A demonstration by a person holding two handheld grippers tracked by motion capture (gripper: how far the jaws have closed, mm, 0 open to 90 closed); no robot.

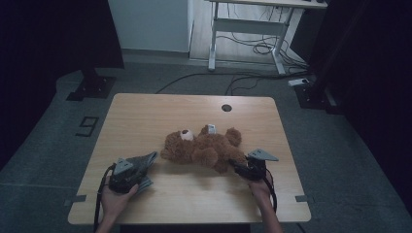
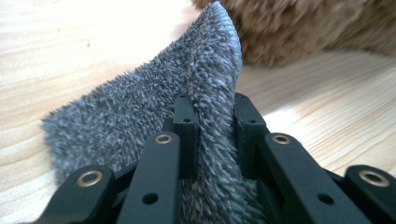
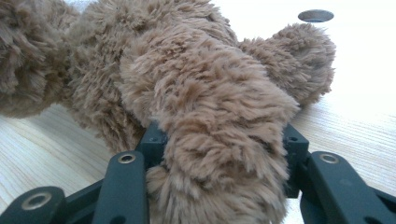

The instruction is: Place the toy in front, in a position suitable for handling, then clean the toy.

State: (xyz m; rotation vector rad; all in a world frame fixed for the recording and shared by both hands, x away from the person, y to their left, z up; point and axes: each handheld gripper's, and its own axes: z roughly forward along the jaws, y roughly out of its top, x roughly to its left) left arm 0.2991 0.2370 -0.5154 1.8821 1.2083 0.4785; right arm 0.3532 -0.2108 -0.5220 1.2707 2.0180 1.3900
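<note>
A brown teddy bear (image 1: 204, 148) lies on its back in the middle of the wooden table (image 1: 145, 111). My right gripper (image 1: 237, 166) is at the bear's right end, shut on one plush leg (image 3: 210, 116), which bulges between the black jaws of the right gripper (image 3: 224, 135). A grey fuzzy cloth (image 1: 143, 162) lies left of the bear, near its head. My left gripper (image 1: 138, 170) is shut on a raised fold of the cloth (image 2: 140, 107); the fold is pinched between the jaws of the left gripper (image 2: 212, 109). The bear's fur (image 2: 303, 28) shows just beyond the cloth.
A round cable hole (image 1: 226, 108) sits near the table's far edge. A white tag (image 1: 211, 129) sticks up from the bear. Beyond the table, a white desk frame (image 1: 252, 29) stands over loose cables on the floor, and black stand bases (image 1: 92, 87) flank the table.
</note>
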